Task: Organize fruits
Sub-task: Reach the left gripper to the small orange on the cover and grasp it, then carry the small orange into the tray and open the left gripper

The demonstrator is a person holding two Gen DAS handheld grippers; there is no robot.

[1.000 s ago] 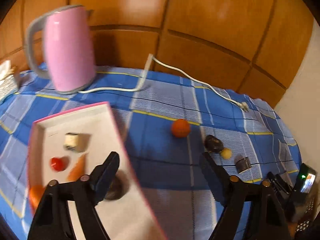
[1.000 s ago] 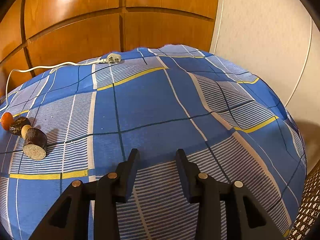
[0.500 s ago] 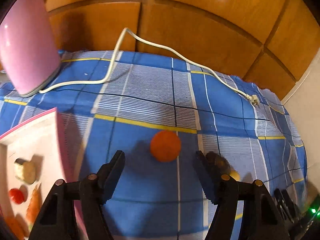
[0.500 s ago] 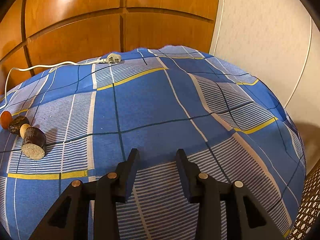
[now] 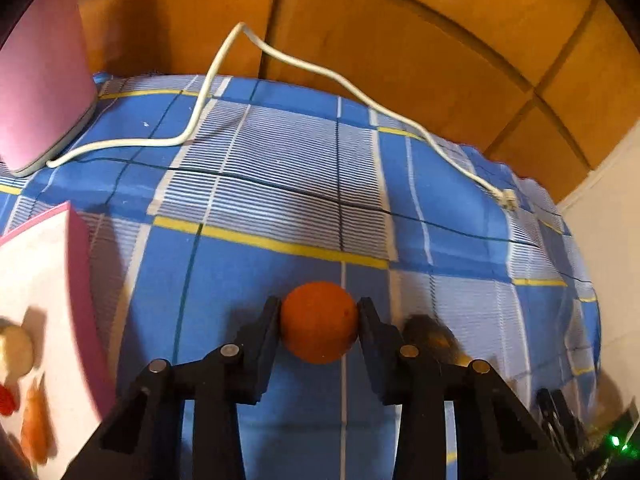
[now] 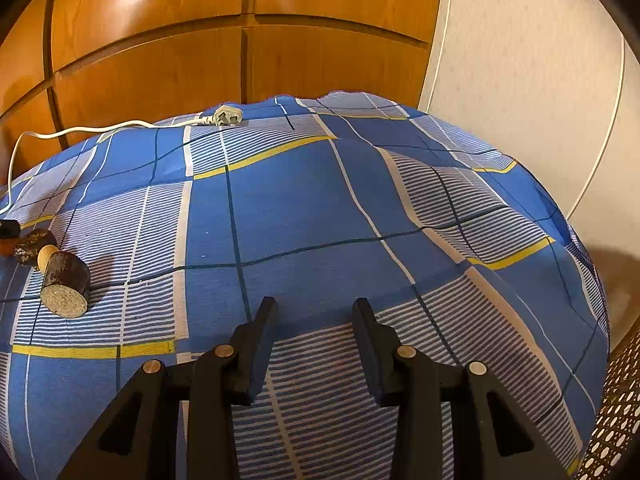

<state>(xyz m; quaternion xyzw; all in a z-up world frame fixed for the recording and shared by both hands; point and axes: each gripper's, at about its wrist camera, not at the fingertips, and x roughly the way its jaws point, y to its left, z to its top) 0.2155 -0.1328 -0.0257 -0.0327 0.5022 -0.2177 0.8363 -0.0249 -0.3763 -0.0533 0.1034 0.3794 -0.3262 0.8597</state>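
An orange fruit [image 5: 319, 322] rests on the blue checked cloth [image 5: 280, 184]. My left gripper [image 5: 319, 308] is closing on it, and both pads touch its sides. At the left stands a pink-rimmed white tray [image 5: 76, 280] holding a pale piece [image 5: 16, 346], a red piece [image 5: 6, 400] and an orange piece [image 5: 36, 428]. A dark fruit [image 5: 426, 330] lies just right of the left gripper. My right gripper [image 6: 315, 308] hovers over bare cloth with its fingers apart and nothing between them. To its far left lie a brown cut cylinder [image 6: 66, 284], a dark fruit [image 6: 34, 242] and a small yellow one [image 6: 46, 254].
A pink kettle [image 5: 40, 72] stands at the back left, and its white cord [image 5: 320, 76] runs across the cloth to a plug [image 5: 506, 198]. Wooden panels close the back. The cloth drops off at the right, by a white wall and a woven cane surface [image 6: 616, 412].
My left gripper has swung right, away from the tray, come down over the orange fruit and narrowed its jaws onto it. The right gripper has not moved.
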